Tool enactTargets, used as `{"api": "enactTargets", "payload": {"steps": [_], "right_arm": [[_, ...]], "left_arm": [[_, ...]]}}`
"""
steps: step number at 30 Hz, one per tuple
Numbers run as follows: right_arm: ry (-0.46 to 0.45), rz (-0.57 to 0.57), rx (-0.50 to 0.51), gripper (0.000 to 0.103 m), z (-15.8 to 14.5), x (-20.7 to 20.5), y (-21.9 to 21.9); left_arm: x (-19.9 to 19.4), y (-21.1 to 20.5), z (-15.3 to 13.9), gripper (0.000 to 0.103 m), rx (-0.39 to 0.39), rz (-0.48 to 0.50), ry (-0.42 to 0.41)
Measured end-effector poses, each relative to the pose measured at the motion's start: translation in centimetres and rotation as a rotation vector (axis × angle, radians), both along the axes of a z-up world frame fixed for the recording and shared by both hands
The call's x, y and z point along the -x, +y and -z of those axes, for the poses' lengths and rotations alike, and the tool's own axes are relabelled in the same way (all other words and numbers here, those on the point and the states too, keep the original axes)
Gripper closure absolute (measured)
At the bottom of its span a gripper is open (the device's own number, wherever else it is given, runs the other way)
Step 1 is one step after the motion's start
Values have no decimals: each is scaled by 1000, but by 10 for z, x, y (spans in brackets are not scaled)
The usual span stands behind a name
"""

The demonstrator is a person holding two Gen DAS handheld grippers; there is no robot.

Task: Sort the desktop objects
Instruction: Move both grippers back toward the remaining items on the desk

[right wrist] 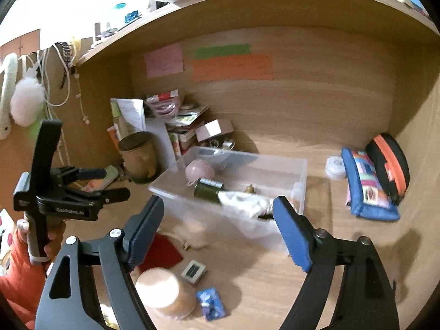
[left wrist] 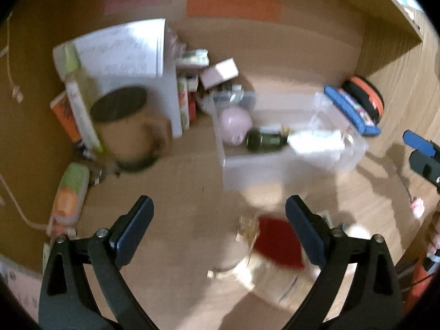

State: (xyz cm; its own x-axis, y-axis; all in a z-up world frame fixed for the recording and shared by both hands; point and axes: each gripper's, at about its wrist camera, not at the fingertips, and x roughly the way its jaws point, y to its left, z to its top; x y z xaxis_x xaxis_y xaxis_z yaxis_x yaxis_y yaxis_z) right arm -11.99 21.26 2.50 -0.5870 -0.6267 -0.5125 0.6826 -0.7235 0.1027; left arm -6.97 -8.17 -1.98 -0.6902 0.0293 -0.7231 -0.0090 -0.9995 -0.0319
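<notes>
A clear plastic bin (right wrist: 299, 176) stands mid-desk and holds a pink round pot (right wrist: 198, 171), a dark green bottle (right wrist: 207, 189) and white crumpled plastic (right wrist: 244, 200); it also shows in the left wrist view (left wrist: 275, 162). My left gripper (left wrist: 220, 228) is open and empty, above a red card (left wrist: 277, 242) and a blurred jar (left wrist: 264, 272). My right gripper (right wrist: 220, 233) is open and empty, in front of the bin. A beige-lidded jar (right wrist: 165, 291), a small grey device (right wrist: 193, 271) and a blue packet (right wrist: 211, 304) lie on the desk.
Books and boxes (right wrist: 176, 126) pile at the back left beside a brown cup (right wrist: 139, 156). A blue pouch (right wrist: 368, 187), a black-orange case (right wrist: 390, 165) and a white round tin (right wrist: 335, 166) lie at the right. Wooden walls enclose the desk.
</notes>
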Motion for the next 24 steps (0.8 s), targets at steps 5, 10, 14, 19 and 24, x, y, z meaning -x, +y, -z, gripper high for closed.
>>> {"api": "enactTargets", "payload": {"steps": [5, 10, 14, 19, 24], "right_arm": [[-36, -7, -33, 22, 22, -15, 4], [-69, -15, -63, 22, 46, -28, 5], [-121, -48, -55, 22, 63, -35, 5], [-161, -115, -20, 22, 79, -44, 4], [-143, -130, -71, 22, 92, -51, -10]], "left_arm": [[-27, -2, 19, 5, 5, -24, -46], [-47, 5, 37, 5, -4, -30, -84], [-56, 13, 50, 5, -25, -19, -120], [-61, 23, 63, 5, -63, 7, -174], [-63, 35, 66, 5, -61, 21, -169]]}}
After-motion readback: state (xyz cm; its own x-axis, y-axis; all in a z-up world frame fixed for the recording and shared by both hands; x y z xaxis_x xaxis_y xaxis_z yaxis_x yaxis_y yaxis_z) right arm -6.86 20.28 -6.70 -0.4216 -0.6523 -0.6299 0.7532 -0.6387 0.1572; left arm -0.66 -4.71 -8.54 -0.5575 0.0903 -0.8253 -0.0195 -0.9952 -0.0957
